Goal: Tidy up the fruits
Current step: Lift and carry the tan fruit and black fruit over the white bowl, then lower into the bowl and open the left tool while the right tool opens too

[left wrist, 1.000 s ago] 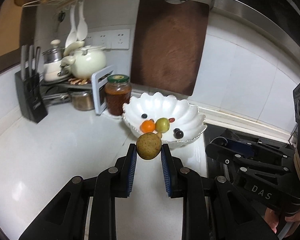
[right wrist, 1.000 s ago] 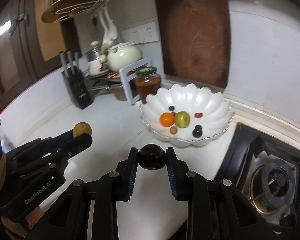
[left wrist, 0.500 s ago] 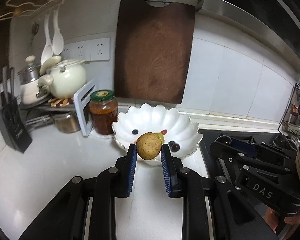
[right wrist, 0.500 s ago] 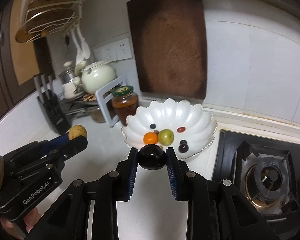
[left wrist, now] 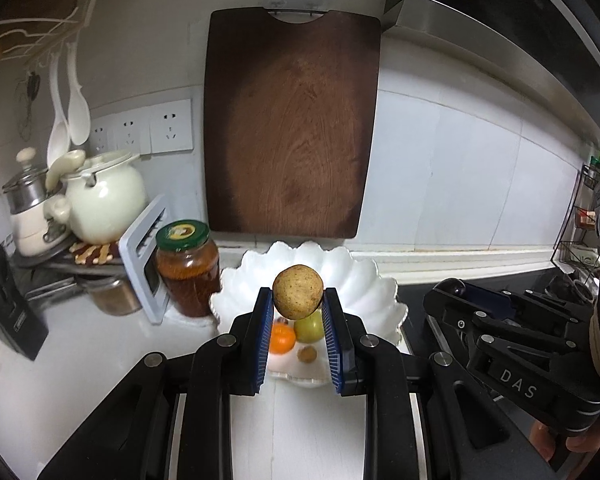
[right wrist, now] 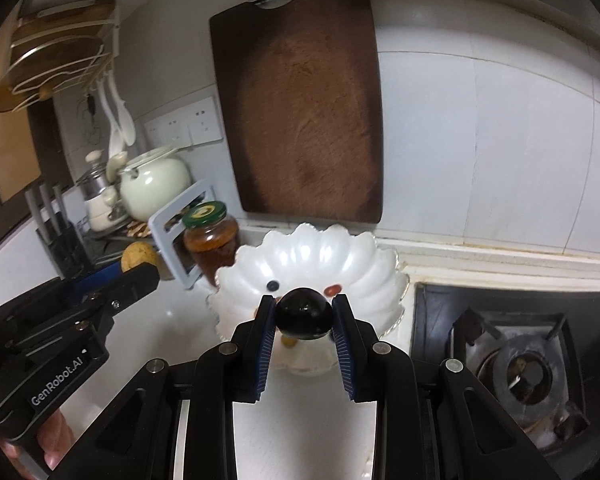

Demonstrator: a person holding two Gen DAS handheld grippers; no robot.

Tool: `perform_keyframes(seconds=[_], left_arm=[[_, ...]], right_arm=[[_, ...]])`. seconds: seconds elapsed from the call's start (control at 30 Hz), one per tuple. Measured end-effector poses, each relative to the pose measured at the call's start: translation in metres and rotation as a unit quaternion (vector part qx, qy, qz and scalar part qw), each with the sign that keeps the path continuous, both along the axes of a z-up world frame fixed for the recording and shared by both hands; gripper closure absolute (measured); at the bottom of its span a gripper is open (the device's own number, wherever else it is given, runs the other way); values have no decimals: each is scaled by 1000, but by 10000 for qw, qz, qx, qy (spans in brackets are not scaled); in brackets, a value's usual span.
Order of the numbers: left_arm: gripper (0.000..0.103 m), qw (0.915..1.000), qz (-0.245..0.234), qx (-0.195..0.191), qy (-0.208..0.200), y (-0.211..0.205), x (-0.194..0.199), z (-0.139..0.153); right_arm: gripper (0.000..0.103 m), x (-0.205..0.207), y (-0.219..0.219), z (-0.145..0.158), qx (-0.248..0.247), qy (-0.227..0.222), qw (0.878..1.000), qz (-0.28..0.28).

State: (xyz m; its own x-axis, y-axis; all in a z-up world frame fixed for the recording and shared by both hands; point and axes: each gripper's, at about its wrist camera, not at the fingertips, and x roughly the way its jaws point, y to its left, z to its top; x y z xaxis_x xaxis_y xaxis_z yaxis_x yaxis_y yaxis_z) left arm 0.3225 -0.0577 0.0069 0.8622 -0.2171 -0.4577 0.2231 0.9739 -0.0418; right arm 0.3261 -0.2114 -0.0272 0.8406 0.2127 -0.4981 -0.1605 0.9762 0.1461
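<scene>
At the far left of a white kitchen counter [left wrist: 80, 360] stands a jar [left wrist: 186, 268] with a green lid. The left claw [left wrist: 298, 300] pinches a speckled brown fruit [left wrist: 298, 297] above a white scalloped bowl [left wrist: 364, 280] holding an orange fruit [left wrist: 282, 338] and a green fruit [left wrist: 310, 326]. Right of it, the right claw [right wrist: 304, 316] grips a dark round fruit [right wrist: 304, 314] over the bowl's near edge.

Right tool [right wrist: 304, 314] clamping a dark round fruit [right wrist: 304, 314] over a white scalloped bowl [right wrist: 364, 256] on the desk [right wrist: 172, 320], left tool [right wrist: 140, 268] at left gripping a brown fruit [right wrist: 139, 255], jar [right wrist: 211, 236] beside the bowl, stove burner [right wrist: 528, 372] at right
</scene>
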Motion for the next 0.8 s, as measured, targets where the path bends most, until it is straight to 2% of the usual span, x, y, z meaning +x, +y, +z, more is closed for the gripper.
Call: perform_keyframes(seconds=[0.5,0.63,0.8], left_arm=[[78,9990,-172,199,359,-15,88,-2],[78,9980,-211,216,549,-16,111,-7],[78,9947,-280,187,975,-16,141,-20]], right_arm=[[73,79,-9,-6,-132,436,9988,-186],[73,99,-6,-10,-205,573,9979,-209],[73,121,-5,-15,-276,752,9965,-222]])
